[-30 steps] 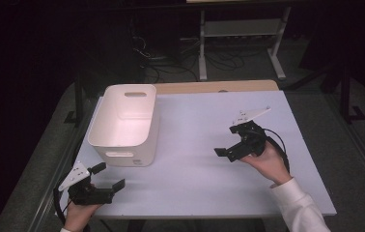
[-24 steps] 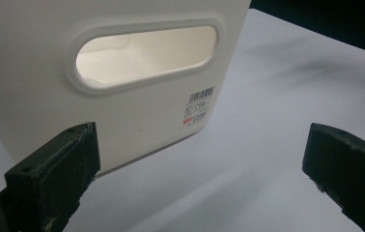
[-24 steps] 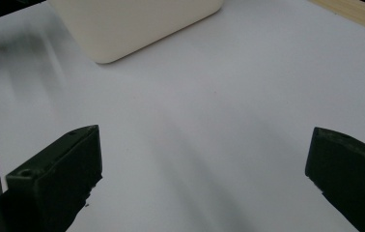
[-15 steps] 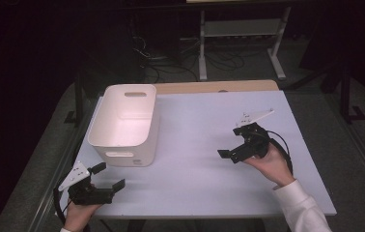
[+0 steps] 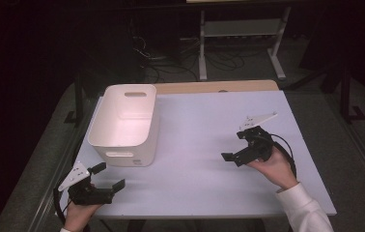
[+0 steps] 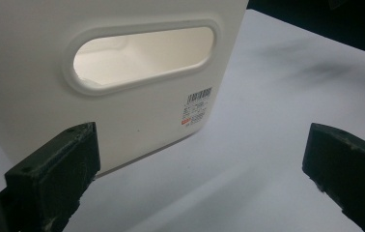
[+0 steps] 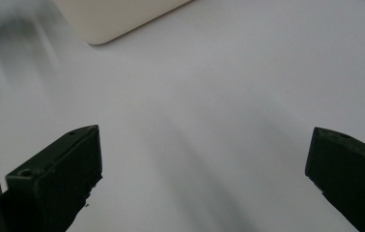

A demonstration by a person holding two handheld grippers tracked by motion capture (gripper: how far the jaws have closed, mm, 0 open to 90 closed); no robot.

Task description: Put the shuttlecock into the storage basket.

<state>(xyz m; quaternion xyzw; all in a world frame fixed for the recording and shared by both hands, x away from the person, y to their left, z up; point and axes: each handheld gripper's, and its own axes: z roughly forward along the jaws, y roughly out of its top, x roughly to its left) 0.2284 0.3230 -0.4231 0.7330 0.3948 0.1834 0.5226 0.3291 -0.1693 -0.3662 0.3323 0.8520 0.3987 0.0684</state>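
A white plastic bin (image 5: 125,121) with handle slots stands on the left part of the white table (image 5: 204,121); its inside looks empty. My left gripper (image 5: 109,176) hovers near the front left corner, just in front of the bin, open and holding nothing. In the left gripper view the bin's end wall (image 6: 122,72) with its handle slot and barcode label fills the space beyond the wide-apart jaws. My right gripper (image 5: 233,146) is held over the right half of the table, open and empty, pointing left toward the bin (image 7: 118,17).
Beyond the table's far edge runs a wooden strip (image 5: 214,87); behind it are a metal stand (image 5: 241,34) and cables on a dark floor. A white sleeve (image 5: 303,210) enters from the bottom right.
My right gripper has drifted slightly toward the near edge and to the right. The left gripper and the bin have stayed where they were.
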